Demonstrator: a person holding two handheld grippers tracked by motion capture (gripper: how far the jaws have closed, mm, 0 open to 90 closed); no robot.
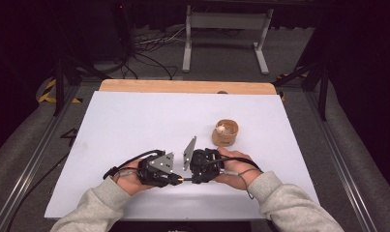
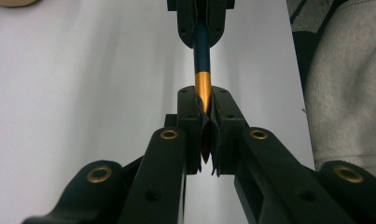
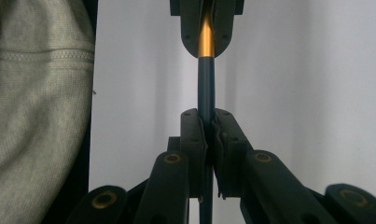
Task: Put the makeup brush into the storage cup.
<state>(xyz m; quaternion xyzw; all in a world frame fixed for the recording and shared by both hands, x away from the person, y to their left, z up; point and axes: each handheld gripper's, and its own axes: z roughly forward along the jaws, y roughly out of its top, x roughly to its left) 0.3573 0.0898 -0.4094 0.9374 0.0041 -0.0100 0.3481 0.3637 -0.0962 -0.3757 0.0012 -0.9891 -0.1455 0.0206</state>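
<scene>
A slim pen [image 1: 184, 179] with a dark teal barrel [image 3: 205, 88] and a gold end [image 2: 203, 86] is held level just above the white board [image 1: 134, 121], near its front edge. My left gripper [image 1: 175, 179] is shut on the gold end, whose point sits between the pads [image 2: 205, 116]. Facing it, my right gripper [image 1: 192, 180] is shut on the teal barrel [image 3: 206, 130]. The two sets of jaws point at each other, a short stretch of pen apart. Each gripper view has the other gripper at its top edge [image 2: 199, 18] [image 3: 206, 23].
A small round wooden bowl [image 1: 225, 133] with a pale little object [image 1: 221, 129] inside stands just beyond the right hand. The board lies on a wooden table [image 1: 183, 87]. Grey sleeves [image 1: 289, 203] come in from the front. Cables and a metal stand [image 1: 226, 29] are on the floor behind.
</scene>
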